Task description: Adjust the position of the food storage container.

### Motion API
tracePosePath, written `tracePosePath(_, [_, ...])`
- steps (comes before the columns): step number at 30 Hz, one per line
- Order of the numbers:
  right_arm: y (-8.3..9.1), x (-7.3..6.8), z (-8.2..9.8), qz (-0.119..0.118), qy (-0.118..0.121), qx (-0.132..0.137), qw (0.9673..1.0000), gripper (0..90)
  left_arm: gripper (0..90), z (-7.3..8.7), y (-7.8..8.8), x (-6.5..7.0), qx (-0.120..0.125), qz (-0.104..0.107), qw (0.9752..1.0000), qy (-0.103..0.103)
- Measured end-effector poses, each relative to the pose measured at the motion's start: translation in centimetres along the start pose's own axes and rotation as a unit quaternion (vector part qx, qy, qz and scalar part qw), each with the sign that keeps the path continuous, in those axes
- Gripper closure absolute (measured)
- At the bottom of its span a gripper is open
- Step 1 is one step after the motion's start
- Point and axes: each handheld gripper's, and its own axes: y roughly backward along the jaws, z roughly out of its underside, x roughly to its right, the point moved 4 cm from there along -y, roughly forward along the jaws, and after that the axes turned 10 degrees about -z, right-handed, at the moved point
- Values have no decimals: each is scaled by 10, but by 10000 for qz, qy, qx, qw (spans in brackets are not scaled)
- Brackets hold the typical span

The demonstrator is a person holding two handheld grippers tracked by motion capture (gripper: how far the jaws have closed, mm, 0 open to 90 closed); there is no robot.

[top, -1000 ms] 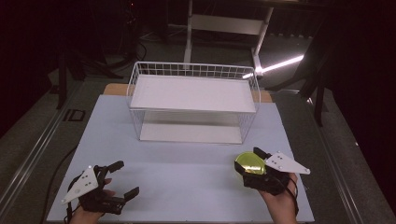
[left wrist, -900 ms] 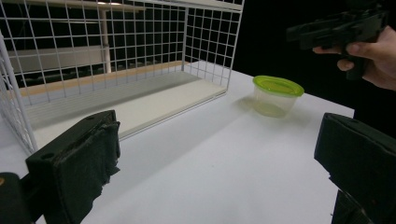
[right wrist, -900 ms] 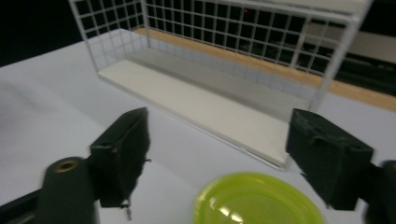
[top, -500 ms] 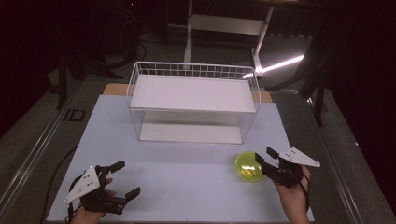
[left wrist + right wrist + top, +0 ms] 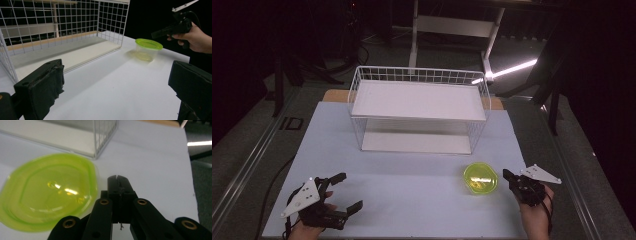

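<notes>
A yellow-green lidded tub (image 5: 480, 178) stands on the white table, in front of the wire basket's right end. My right gripper (image 5: 508, 175) sits just right of the tub without touching it. Its jaws have just been closing and now stand shut with nothing between them. In the right gripper view the shut tip (image 5: 118, 179) lies beside the tub's lid (image 5: 50, 192). My left gripper (image 5: 351, 190) rests open at the front left, jaws wide apart and empty. From the left gripper view, the tub (image 5: 148, 48) and the right gripper (image 5: 154, 34) show farther off.
A white wire basket (image 5: 357, 80) with a white shelf on top and another at its base stands at the middle back of the table (image 5: 412, 175). Its mesh wall (image 5: 75, 22) is close ahead of the left gripper. Dark floor and stands surround the table.
The right gripper has drawn back to the right and down from the tub, and its jaws have gone from wide around the tub to shut. The left gripper stayed put.
</notes>
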Motion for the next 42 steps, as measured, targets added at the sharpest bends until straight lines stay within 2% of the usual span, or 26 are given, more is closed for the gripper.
tracePosePath(3, [-3, 3, 9, 43, -76, -120, 9999, 898, 11, 0, 0, 0, 2, 1, 10000, -23])
tracePosePath(9, [-10, 3, 25, -66, -235, -349, 9991, 899, 11, 0, 1, 0, 13, 2, 10000, -24])
tracePosePath(16, [-20, -4, 37, -132, -233, -609, 9978, 899, 11, -1, 1, 1, 17, 1, 10000, -30])
tracePosePath(25, [-28, -18, 36, -477, -158, -679, 9964, 900, 11, 0, 0, 1, 0, 1, 10000, -29])
tracePosePath(32, [-32, -28, 33, -604, -60, -721, 9955, 900, 11, 0, 1, 0, -8, -15, 10000, -21])
tracePosePath(37, [-37, -39, 29, -871, -4, -729, 9935, 900, 11, 0, 0, 1, -6, -11, 10000, -43])
tracePosePath(39, [-38, -40, 28, -939, -85, -718, 9929, 900, 11, 0, 0, 1, -1, -5, 10000, -19])
tracePosePath(42, [-38, -35, 25, -829, -91, -689, 9941, 900, 11, 0, 0, 1, -3, -7, 10000, -32])
